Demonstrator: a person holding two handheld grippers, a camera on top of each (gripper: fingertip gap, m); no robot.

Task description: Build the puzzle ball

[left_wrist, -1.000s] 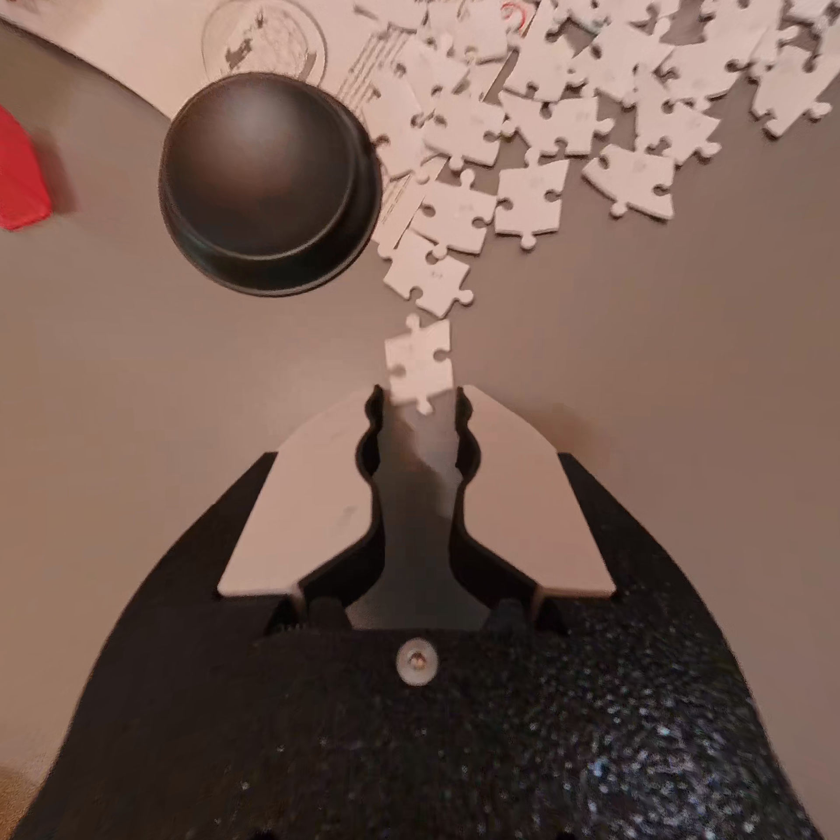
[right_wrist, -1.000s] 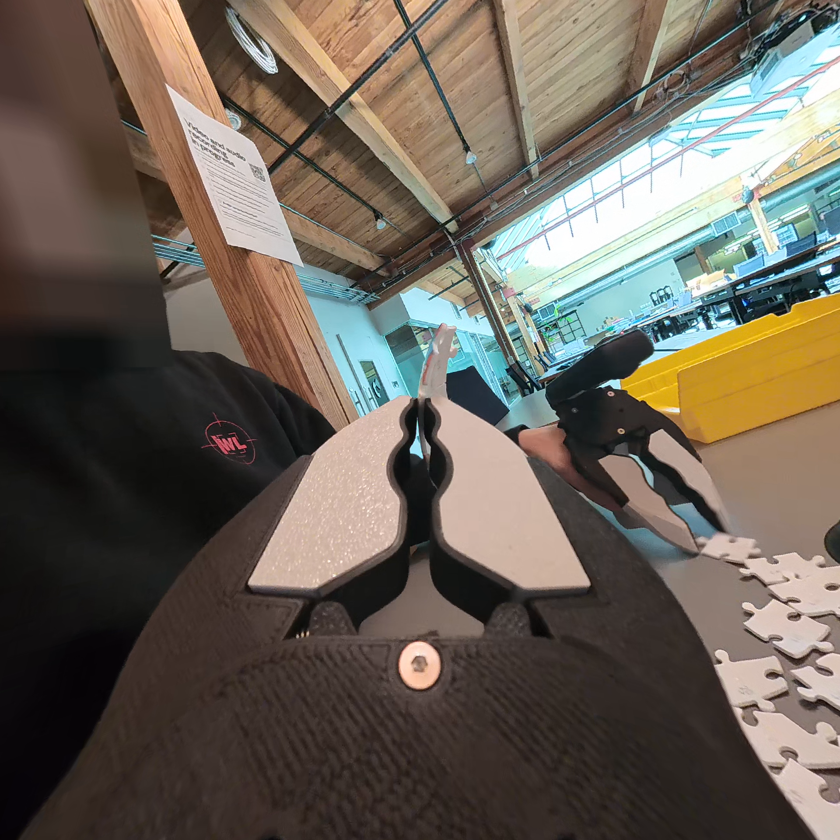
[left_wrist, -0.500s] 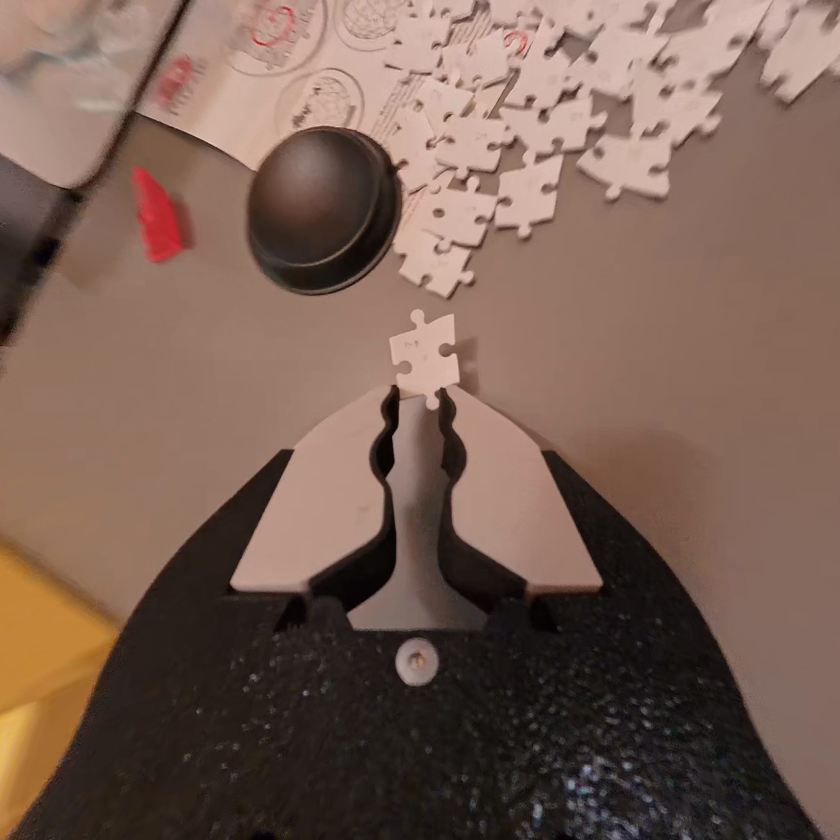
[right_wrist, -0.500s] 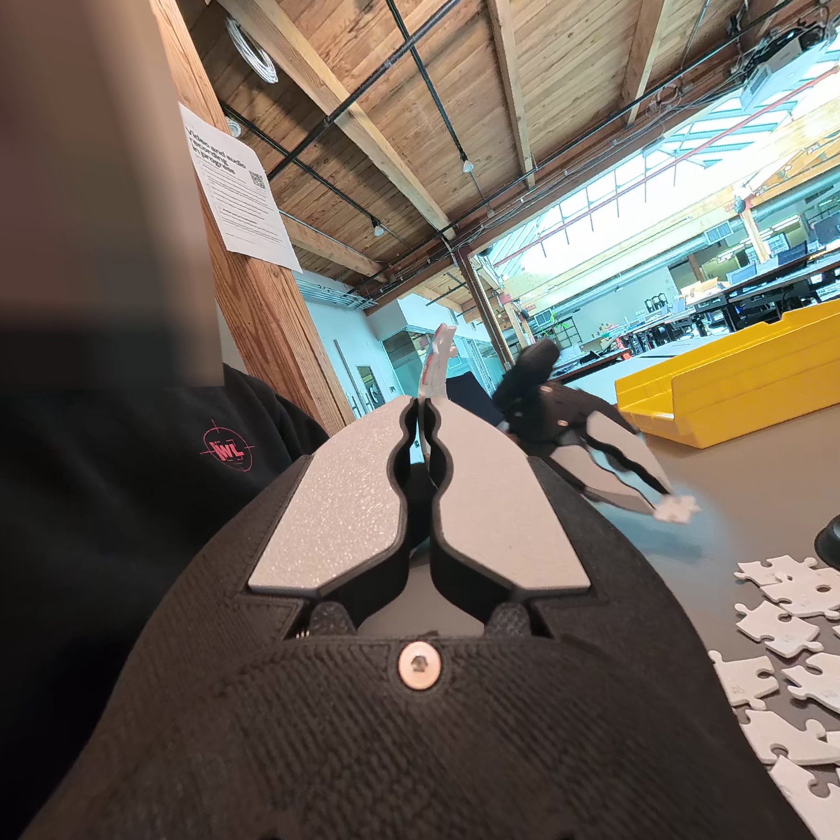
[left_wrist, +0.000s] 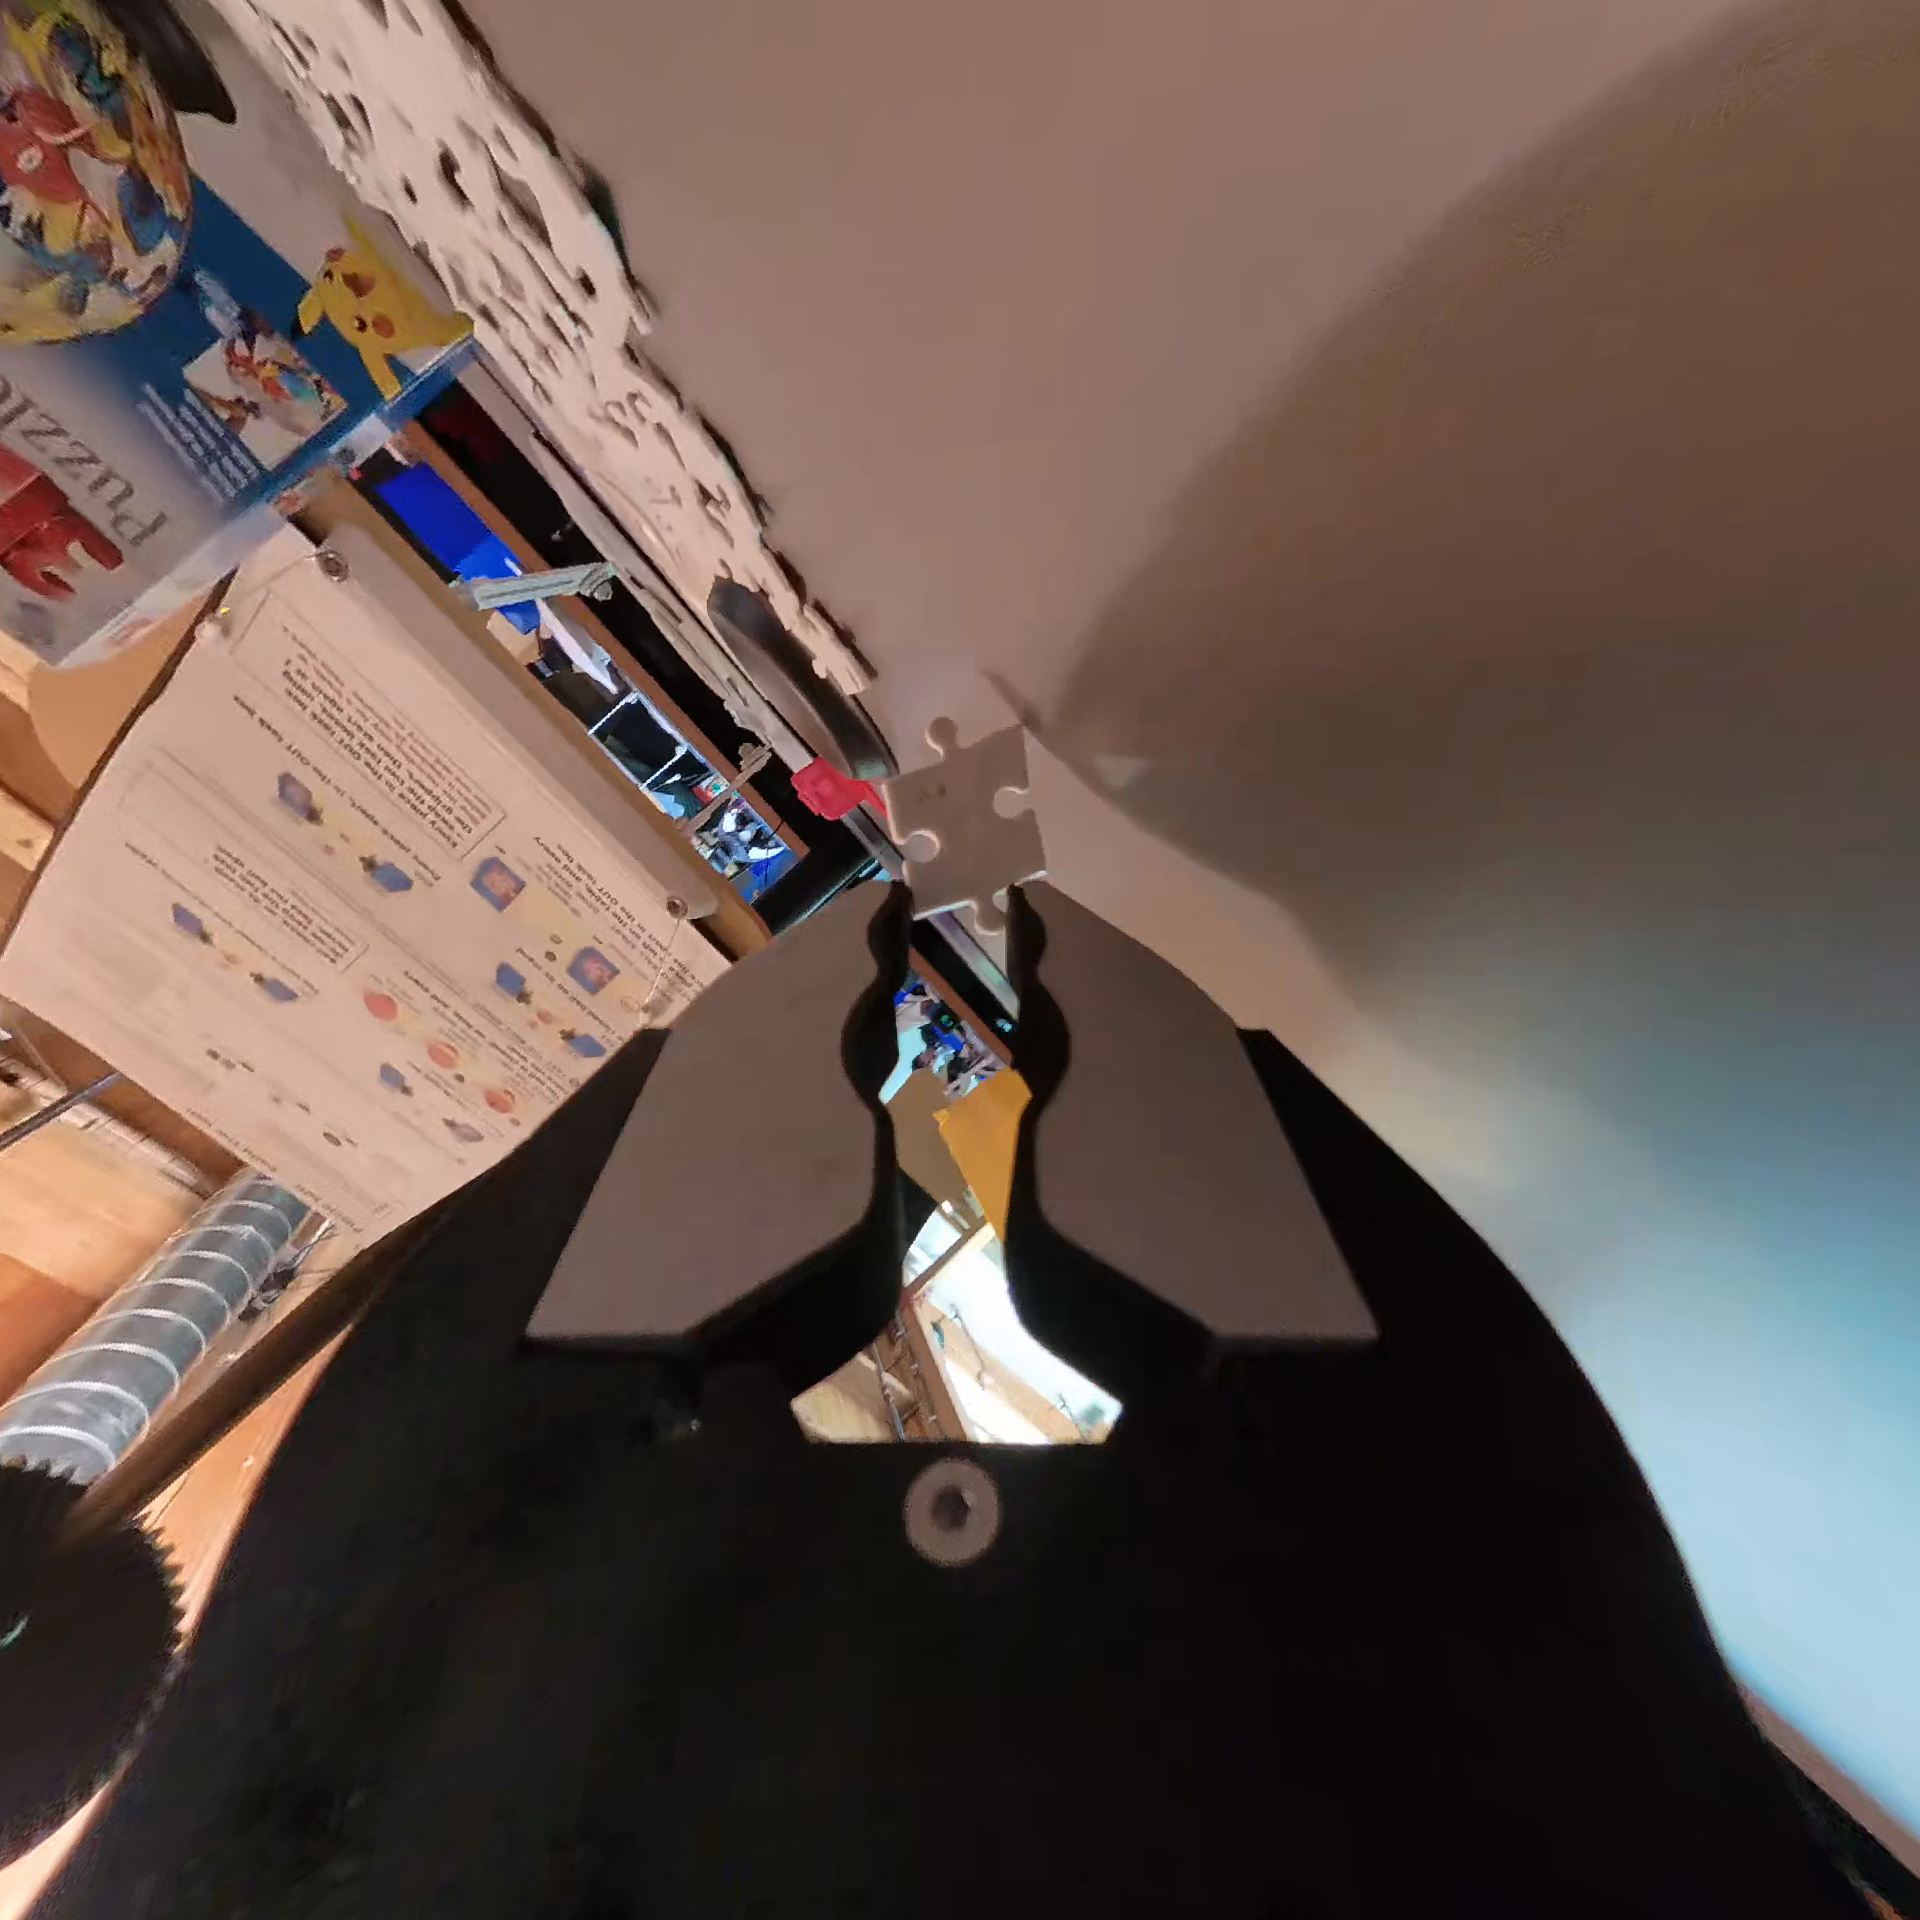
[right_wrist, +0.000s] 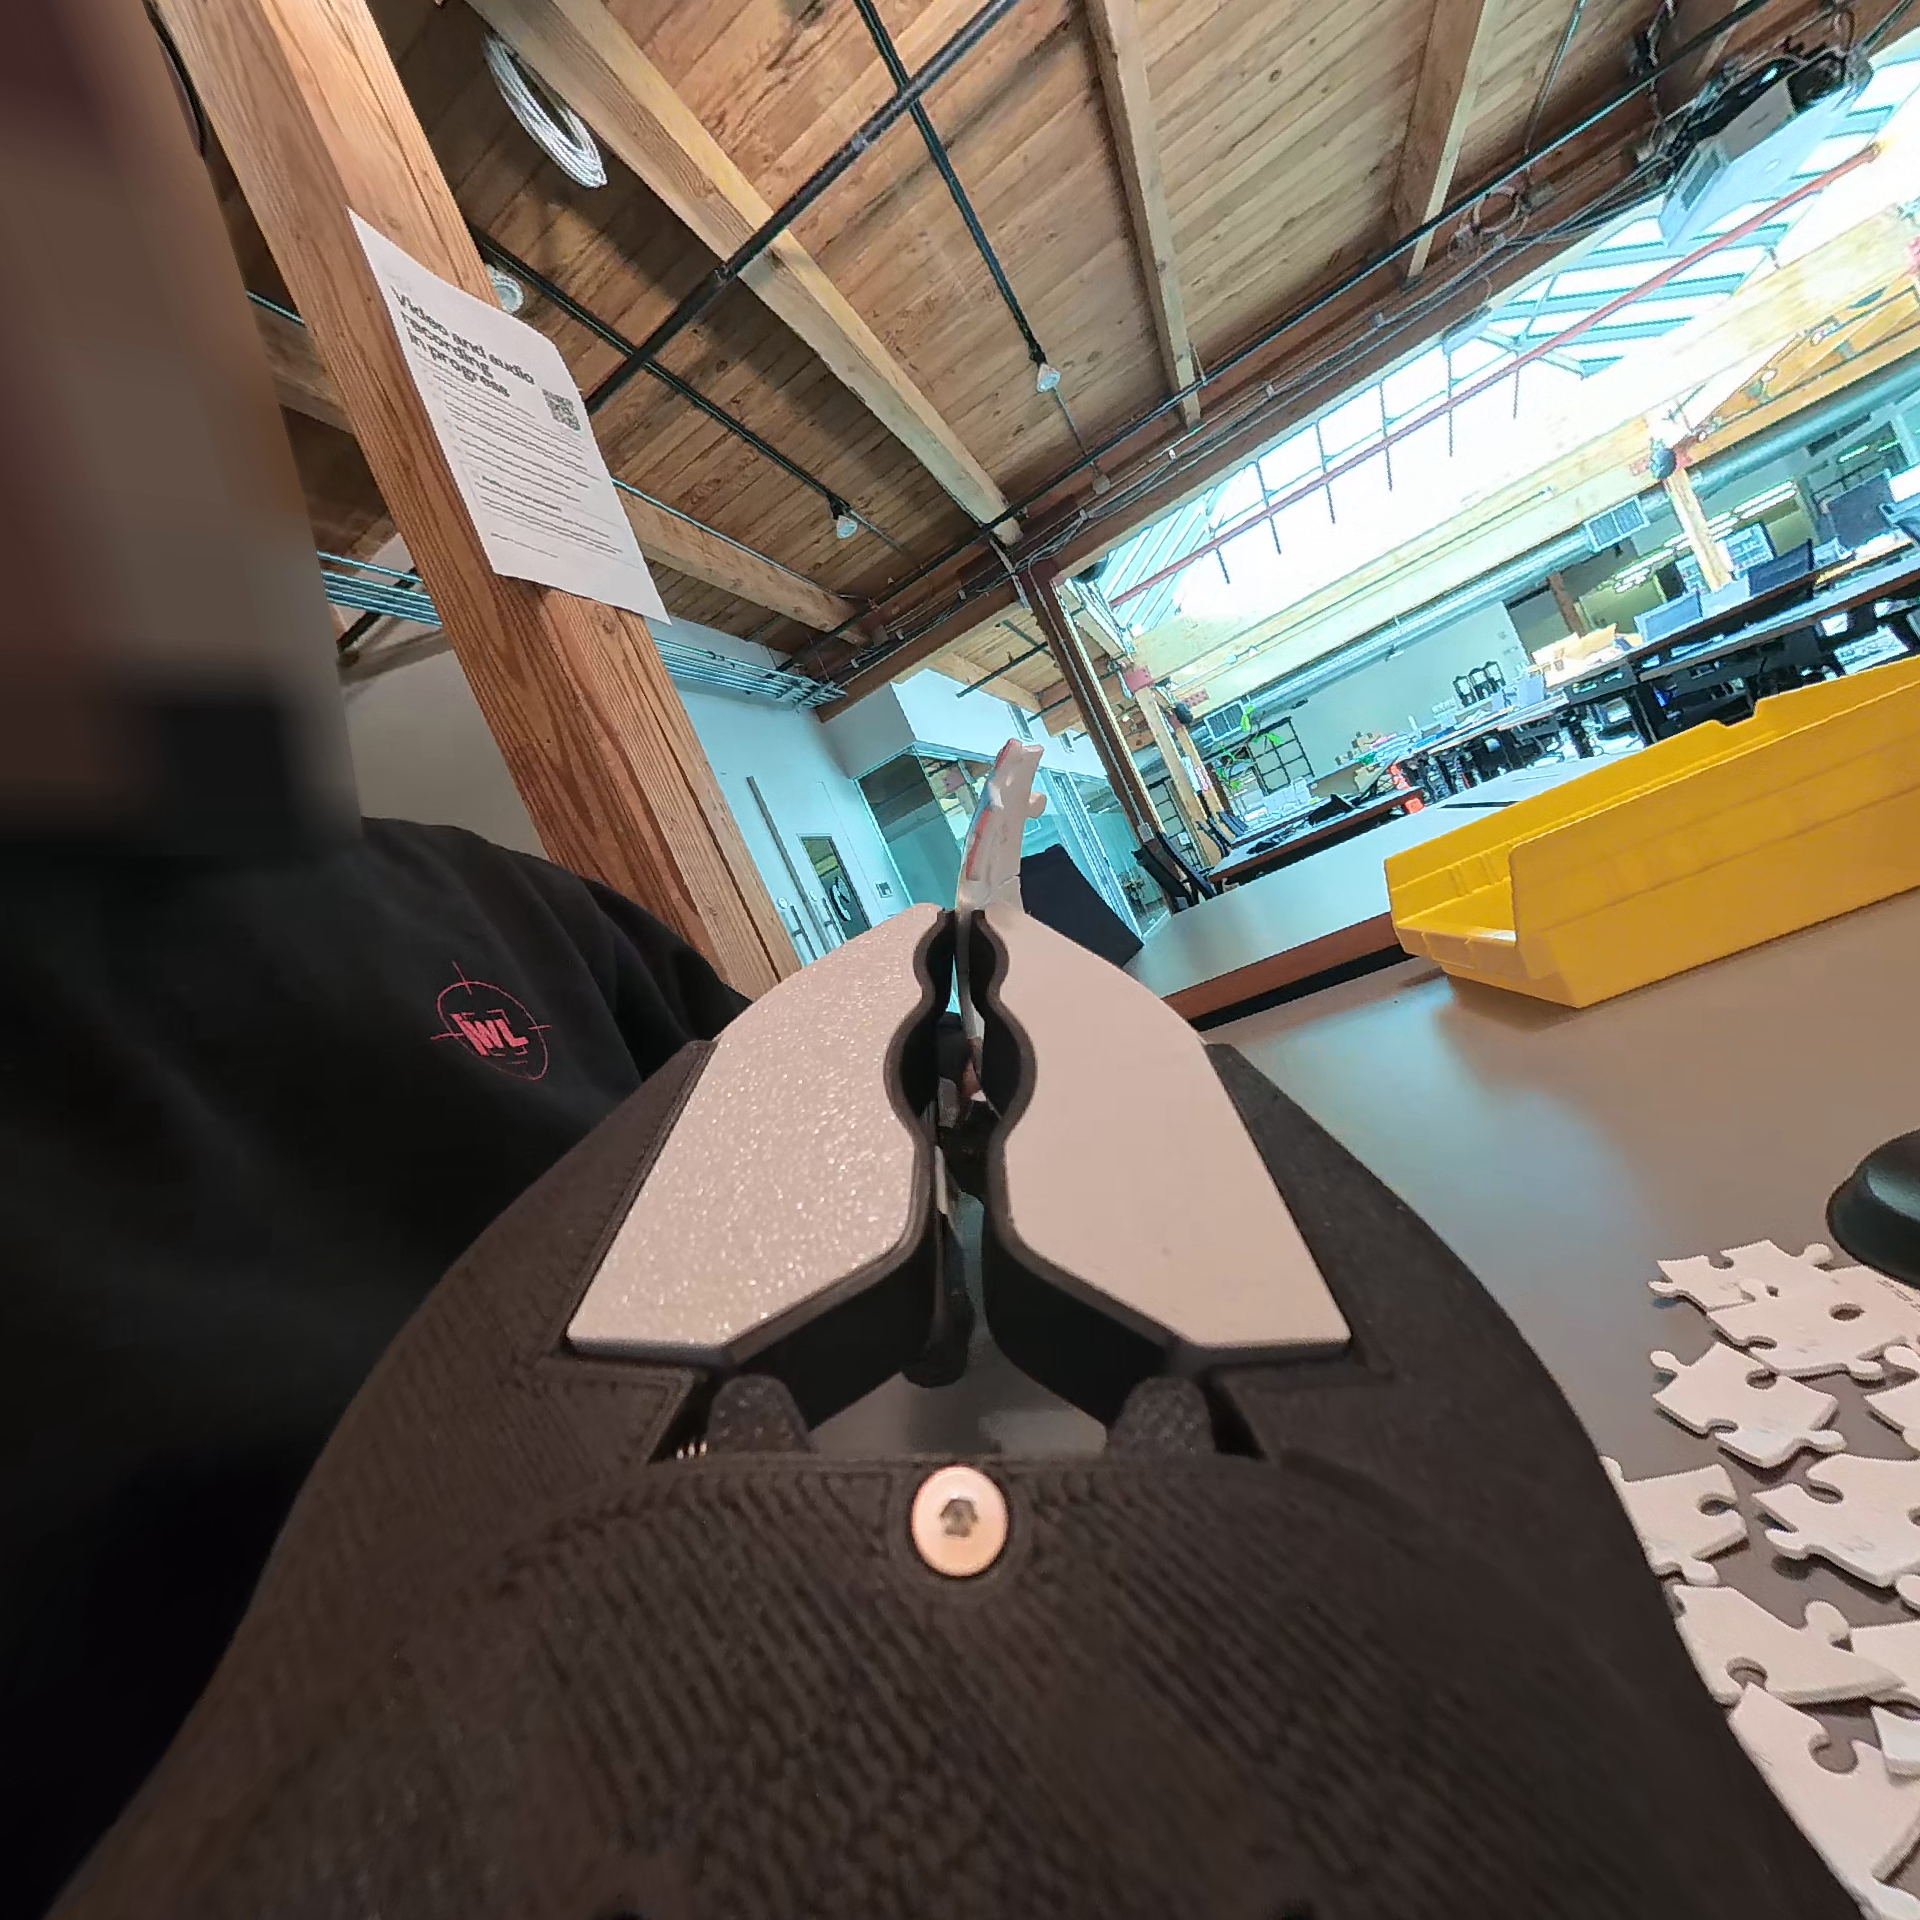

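My left gripper [left_wrist: 958, 902] is shut on a white puzzle piece [left_wrist: 968, 821] by its lower edge and holds it in the air; the view is rolled sideways, with the grey table [left_wrist: 1299, 364] running up the right. My right gripper [right_wrist: 968, 916] is shut on another puzzle piece [right_wrist: 1000, 826], seen edge-on with colour on one face, raised and pointed toward a person in a black top [right_wrist: 260, 1091]. Several loose white pieces [right_wrist: 1808, 1382] lie on the table at the right. The black dome stand [right_wrist: 1886, 1195] sits beyond them and also shows in the left wrist view [left_wrist: 795, 686].
A yellow bin [right_wrist: 1662, 883] stands at the table's far right. A wooden post [right_wrist: 499, 520] with a paper notice rises behind the person. The left wrist view shows the puzzle box [left_wrist: 135, 343], an instruction sheet [left_wrist: 343, 904] and a small red object [left_wrist: 826, 790]. Left tips to right tips: about 25 centimeters.
My left gripper has lifted the white piece off the table and rolled sideways, leaving the right wrist view. My right gripper has stayed nearly still with its piece.
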